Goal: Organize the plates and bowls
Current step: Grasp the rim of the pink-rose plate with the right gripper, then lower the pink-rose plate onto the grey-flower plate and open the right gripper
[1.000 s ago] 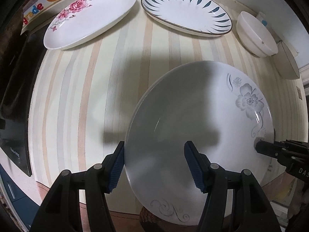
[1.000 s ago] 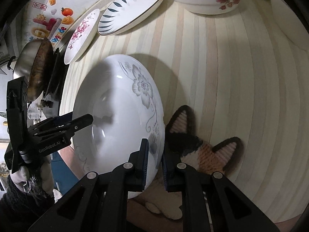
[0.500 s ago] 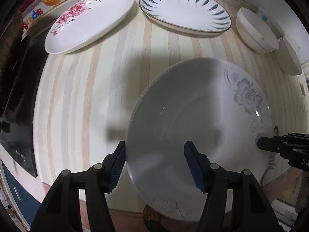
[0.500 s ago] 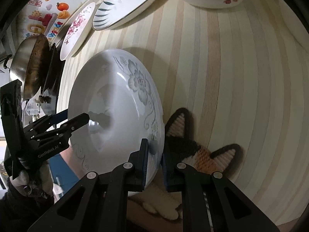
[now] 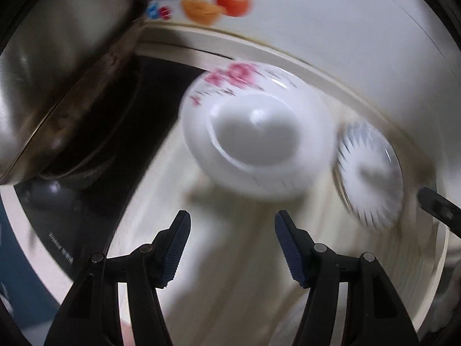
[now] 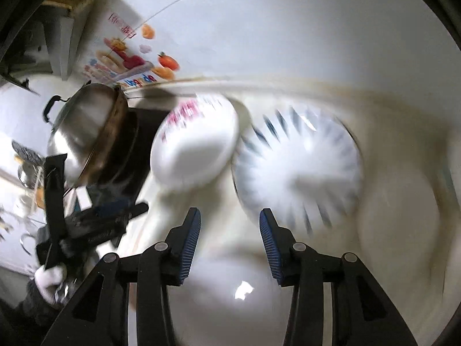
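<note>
- The left hand-held gripper (image 5: 232, 248) stands wide apart, its blue ribbed pads empty, with nothing between them but blurred counter
- Straight ahead of it, a little beyond the fingertips, lies the white oval plate with pink flowers on its far rim (image 5: 256, 129); its long axis appears to run roughly crosswise to the fingers, though motion blur makes this uncertain
- The right hand-held gripper (image 6: 229, 245) is likewise open and holds nothing; it looks narrower than the left
- Ahead and slightly right of it sits the white oval plate with dark blue leaf strokes around the rim (image 6: 296, 170), nearer to this gripper than to the left one
- The two plates lie just beside each other on the pale striped counter (image 5: 236, 282), near the back wall
- A steel wok (image 6: 86, 132) sits on the black cooktop (image 5: 95, 201), left of the pink-flowered plate
- Judgement: each hand has one plate in front of it, so the left is better placed for the pink plate and the right for the blue one
</note>
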